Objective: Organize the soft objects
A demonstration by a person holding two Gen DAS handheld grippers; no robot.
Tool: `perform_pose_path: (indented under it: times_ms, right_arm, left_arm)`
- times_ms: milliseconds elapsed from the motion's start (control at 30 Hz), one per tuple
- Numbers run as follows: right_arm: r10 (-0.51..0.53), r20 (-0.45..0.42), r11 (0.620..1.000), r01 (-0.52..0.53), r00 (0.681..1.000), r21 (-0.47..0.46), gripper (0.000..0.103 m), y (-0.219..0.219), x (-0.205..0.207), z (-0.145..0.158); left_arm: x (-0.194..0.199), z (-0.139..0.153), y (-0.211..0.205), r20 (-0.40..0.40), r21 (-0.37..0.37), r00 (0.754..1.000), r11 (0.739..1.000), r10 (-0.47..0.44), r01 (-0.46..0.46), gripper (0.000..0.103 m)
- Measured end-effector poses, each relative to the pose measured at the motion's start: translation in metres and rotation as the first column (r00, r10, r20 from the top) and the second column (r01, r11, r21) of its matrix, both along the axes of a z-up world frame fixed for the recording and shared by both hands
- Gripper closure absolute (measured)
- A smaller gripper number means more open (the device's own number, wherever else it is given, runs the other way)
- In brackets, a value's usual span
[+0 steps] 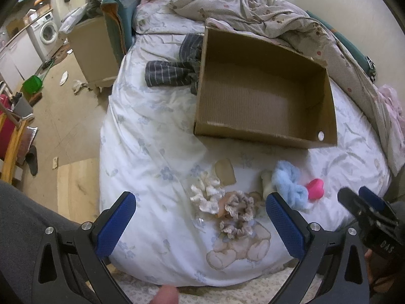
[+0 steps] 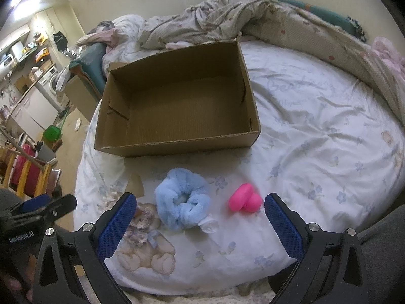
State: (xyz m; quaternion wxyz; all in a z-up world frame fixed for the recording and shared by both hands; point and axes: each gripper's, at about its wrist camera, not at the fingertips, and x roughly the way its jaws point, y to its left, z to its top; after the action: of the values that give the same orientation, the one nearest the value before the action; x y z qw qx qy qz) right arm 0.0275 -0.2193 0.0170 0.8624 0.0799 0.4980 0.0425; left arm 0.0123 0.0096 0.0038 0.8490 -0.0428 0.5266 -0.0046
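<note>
Hovering with both jaws spread and empty, I aim my right gripper (image 2: 200,217) at the blue scrunchie (image 2: 181,198) at its 12 o'clock, squeezing gently before lifting toward the cardboard box (image 2: 177,147); my left gripper (image 1: 200,217) waits

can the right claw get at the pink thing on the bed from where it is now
Probably yes. The right claw is open and holds nothing, and the pink toy lies in the open on the sheet just ahead, toward its right finger. The blue scrunchie sits apart, to the left.

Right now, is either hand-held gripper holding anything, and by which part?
Nothing is held. The left hand-held gripper and the right hand-held gripper are both open above the bed; the blue scrunchie lies untouched.
</note>
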Motion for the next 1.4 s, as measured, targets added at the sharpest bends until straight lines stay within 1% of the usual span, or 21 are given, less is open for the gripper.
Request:
perform_pose_path:
  times_ms: [100, 267, 300, 333, 367, 400, 433, 500, 567, 633, 700, 733, 800, 833, 867, 933, 967, 1033, 1200, 1267, 1400]
  right_arm:
    - [0.022, -0.033, 1.000, -0.021, 0.999, 0.022, 0.000, -0.001, 0.007, 0.004]
    - [0.047, -0.094, 0.998, -0.042, 0.994, 0.053, 0.000, -0.003, 0.022, 0.006]
    - [0.054, -0.103, 0.997, -0.049, 0.993, 0.056, 0.000, -0.003, 0.025, 0.005]
    - [0.058, -0.110, 0.997, -0.052, 0.992, 0.054, 0.000, -0.003, 0.028, 0.004]
    - [0.060, -0.117, 0.997, -0.055, 0.991, 0.051, 0.000, -0.003, 0.031, 0.004]
    - [0.063, -0.122, 0.997, -0.058, 0.991, 0.051, 0.000, -0.003, 0.033, 0.002]
    - [0.065, -0.127, 0.997, -0.059, 0.990, 0.055, 0.000, -0.003, 0.035, 0.001]
    - [0.066, -0.138, 0.996, -0.058, 0.988, 0.063, 0.000, -0.004, 0.038, -0.003]
    - [0.063, -0.152, 0.996, -0.054, 0.986, 0.065, 0.000, -0.005, 0.040, -0.007]
    - [0.058, -0.166, 0.997, -0.047, 0.984, 0.066, 0.000, -0.006, 0.041, -0.013]
    - [0.049, -0.179, 0.996, -0.036, 0.983, 0.077, 0.000, -0.009, 0.041, -0.018]
    - [0.044, -0.183, 0.996, -0.030, 0.982, 0.082, 0.000, -0.010, 0.042, -0.021]
    - [0.038, -0.186, 0.996, -0.022, 0.982, 0.087, 0.000, -0.011, 0.042, -0.025]
    - [0.033, -0.187, 0.996, -0.017, 0.982, 0.087, 0.000, -0.012, 0.042, -0.027]
    - [0.029, -0.191, 0.996, -0.012, 0.981, 0.088, 0.000, -0.013, 0.042, -0.028]
    - [0.025, -0.198, 0.996, -0.007, 0.980, 0.094, 0.000, -0.015, 0.043, -0.031]
    - [0.023, -0.198, 0.995, -0.004, 0.980, 0.096, 0.000, -0.016, 0.043, -0.031]
    - [0.017, -0.197, 0.994, 0.004, 0.980, 0.105, 0.000, -0.018, 0.043, -0.031]
    - [0.017, -0.211, 0.988, 0.015, 0.977, 0.152, 0.000, -0.023, 0.044, -0.032]
    - [0.028, -0.224, 0.983, 0.014, 0.974, 0.185, 0.000, -0.023, 0.047, -0.032]
    - [0.078, -0.273, 0.969, -0.009, 0.959, 0.246, 0.000, -0.011, 0.055, -0.037]
  left_arm:
    - [0.011, 0.005, 0.008, -0.023, 0.008, 1.000, 1.000, 0.019, -0.019, 0.000]
    - [0.036, -0.011, 0.031, -0.161, -0.072, 0.984, 0.993, 0.077, -0.090, 0.001]
    - [0.039, -0.015, 0.034, -0.184, -0.083, 0.979, 0.991, 0.084, -0.101, 0.004]
    - [0.043, -0.025, 0.037, -0.225, -0.110, 0.971, 0.988, 0.083, -0.109, 0.017]
    - [0.045, -0.030, 0.036, -0.246, -0.125, 0.966, 0.986, 0.081, -0.114, 0.025]
    - [0.047, -0.036, 0.035, -0.268, -0.135, 0.960, 0.984, 0.078, -0.117, 0.039]
    - [0.051, -0.044, 0.033, -0.294, -0.142, 0.953, 0.983, 0.070, -0.116, 0.046]
    - [0.057, -0.057, 0.027, -0.325, -0.158, 0.945, 0.983, 0.042, -0.098, 0.048]
    - [0.063, -0.070, 0.014, -0.354, -0.128, 0.935, 0.991, -0.020, -0.028, 0.049]
    - [0.065, -0.080, 0.005, -0.380, -0.103, 0.924, 0.995, -0.042, 0.002, 0.059]
    - [0.066, -0.089, 0.001, -0.406, -0.127, 0.912, 0.992, -0.056, 0.005, 0.061]
    - [0.067, -0.091, -0.001, -0.408, -0.127, 0.911, 0.992, -0.064, 0.012, 0.061]
    - [0.068, -0.097, -0.008, -0.399, -0.076, 0.913, 0.995, -0.087, 0.061, 0.063]
    - [0.071, -0.100, -0.009, -0.400, -0.068, 0.912, 0.995, -0.092, 0.070, 0.072]
    - [0.071, -0.103, -0.009, -0.406, -0.070, 0.909, 0.995, -0.097, 0.075, 0.077]
    - [0.071, -0.103, -0.007, -0.403, -0.084, 0.910, 0.994, -0.100, 0.072, 0.086]
    - [0.071, -0.101, -0.007, -0.391, -0.084, 0.915, 0.994, -0.099, 0.072, 0.087]
    - [0.071, -0.091, -0.005, -0.361, -0.080, 0.927, 0.994, -0.101, 0.077, 0.088]
    - [0.061, -0.035, 0.018, -0.255, -0.148, 0.962, 0.987, -0.098, 0.061, 0.089]
    - [0.056, -0.019, 0.028, -0.236, -0.148, 0.968, 0.988, -0.083, 0.049, 0.089]
    - [0.052, -0.010, 0.032, -0.231, -0.164, 0.969, 0.985, -0.083, 0.045, 0.089]
